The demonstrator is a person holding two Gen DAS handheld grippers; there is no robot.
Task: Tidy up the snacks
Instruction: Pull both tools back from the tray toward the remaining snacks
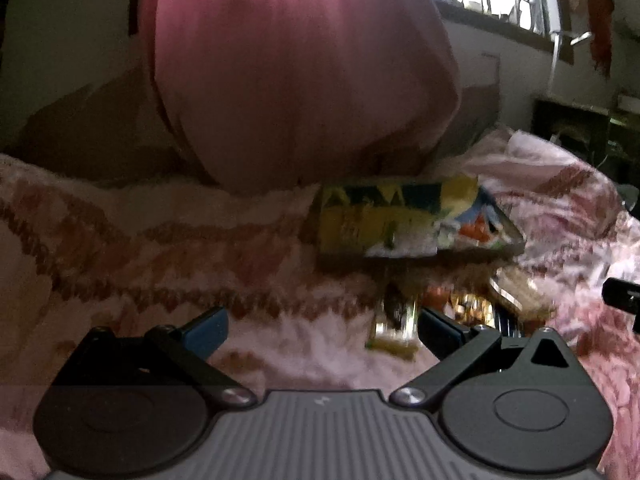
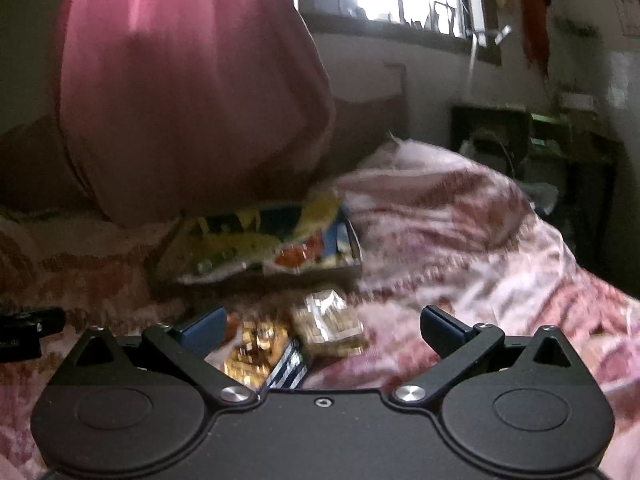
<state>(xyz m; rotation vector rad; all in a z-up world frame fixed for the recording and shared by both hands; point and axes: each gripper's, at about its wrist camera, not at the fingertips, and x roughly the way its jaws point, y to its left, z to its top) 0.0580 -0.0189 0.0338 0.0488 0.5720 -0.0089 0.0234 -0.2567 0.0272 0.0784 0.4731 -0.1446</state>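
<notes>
Snack packets point(image 2: 296, 332) on blanket point(image 2: 460, 248); left claw point(image 1: 320, 330), right claw point(image 2: 322, 328) spread wide, gripping nothing.

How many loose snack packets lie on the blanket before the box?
2, maybe more hidden: a clear packet nearest the box, and a golden one beside it, close to the right gripper.

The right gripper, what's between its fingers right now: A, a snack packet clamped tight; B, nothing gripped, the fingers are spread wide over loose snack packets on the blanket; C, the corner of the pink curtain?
B: the right gripper has its fingers spread wide, with the snack packets lying loose on the blanket below the gap, none pinched.
</notes>
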